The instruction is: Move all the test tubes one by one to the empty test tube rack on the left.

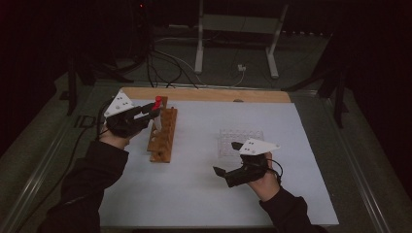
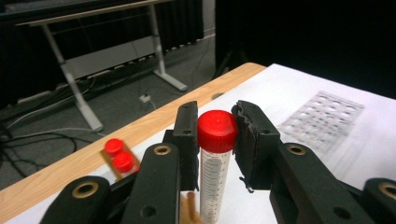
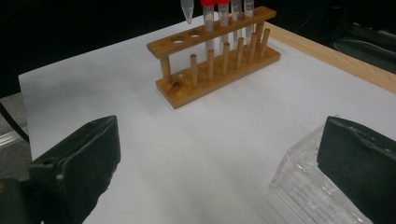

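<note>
Between my left gripper's (image 2: 217,140) black jaws stands a clear graduated plastic tube with a red screw cap (image 2: 215,158), the jaws closed on it just under the cap. It hangs above the wooden test-tube rack (image 1: 163,135), where two more red-capped tubes (image 2: 118,155) sit. My right gripper (image 1: 226,158) hovers low over the white-covered surface (image 1: 204,194), jaws spread wide and empty, beside a clear plastic well plate (image 3: 317,191).

Between your left gripper's (image 2: 215,140) jaws, the tube's (image 2: 214,179) lower end is cut off by the frame edge. Beside your right gripper (image 3: 219,163), the clear well plate (image 3: 313,191) is part hidden behind one jaw. The far tubes' (image 3: 208,14) tops are cropped.
</note>
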{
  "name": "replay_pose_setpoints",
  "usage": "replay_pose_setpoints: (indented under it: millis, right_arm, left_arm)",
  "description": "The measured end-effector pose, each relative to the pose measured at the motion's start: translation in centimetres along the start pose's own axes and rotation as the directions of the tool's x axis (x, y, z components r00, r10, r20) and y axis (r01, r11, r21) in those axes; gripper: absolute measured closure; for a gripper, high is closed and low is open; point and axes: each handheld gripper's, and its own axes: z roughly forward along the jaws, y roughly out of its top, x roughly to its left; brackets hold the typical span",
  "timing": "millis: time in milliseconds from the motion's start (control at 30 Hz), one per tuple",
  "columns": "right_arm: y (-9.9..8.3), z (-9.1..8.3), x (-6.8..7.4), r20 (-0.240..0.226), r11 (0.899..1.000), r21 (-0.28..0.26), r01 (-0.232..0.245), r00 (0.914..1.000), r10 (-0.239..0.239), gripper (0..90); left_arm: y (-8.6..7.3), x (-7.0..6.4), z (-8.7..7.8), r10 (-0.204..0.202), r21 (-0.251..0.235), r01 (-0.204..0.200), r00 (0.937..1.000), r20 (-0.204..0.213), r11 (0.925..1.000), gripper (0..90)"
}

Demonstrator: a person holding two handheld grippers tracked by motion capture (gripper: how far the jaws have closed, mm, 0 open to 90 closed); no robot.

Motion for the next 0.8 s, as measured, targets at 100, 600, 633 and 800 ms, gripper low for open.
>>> replay_pose_setpoints:
  millis: [100,600,633,800]
  right_arm:
    - [0.0,-0.1,0.0,0.003,1.000,0.002,0.002,1.0000,-0.002,0.0]
    - [-0.2,-0.3,-0.2,0.011,1.000,-0.006,-0.003,0.9999,0.003,0.0]
    - [-0.2,-0.3,-0.2,0.009,1.000,-0.008,-0.004,1.0000,0.004,0.0]
    - [-0.2,-0.4,-0.3,0.011,1.000,-0.009,-0.007,0.9999,0.007,0.0]
  left_arm:
    - [-0.6,0.6,0.1,-0.016,-0.015,0.016,0.9998,-0.013,0.9998,72.2]
    - [-4.2,1.8,1.8,-0.088,0.013,0.088,0.9947,-0.055,0.9960,72.2]
    - [-4.5,1.8,1.9,-0.090,0.019,0.091,0.9945,-0.054,0.9956,72.2]
    - [-5.8,1.7,2.6,-0.098,0.045,0.101,0.9937,-0.053,0.9939,72.2]
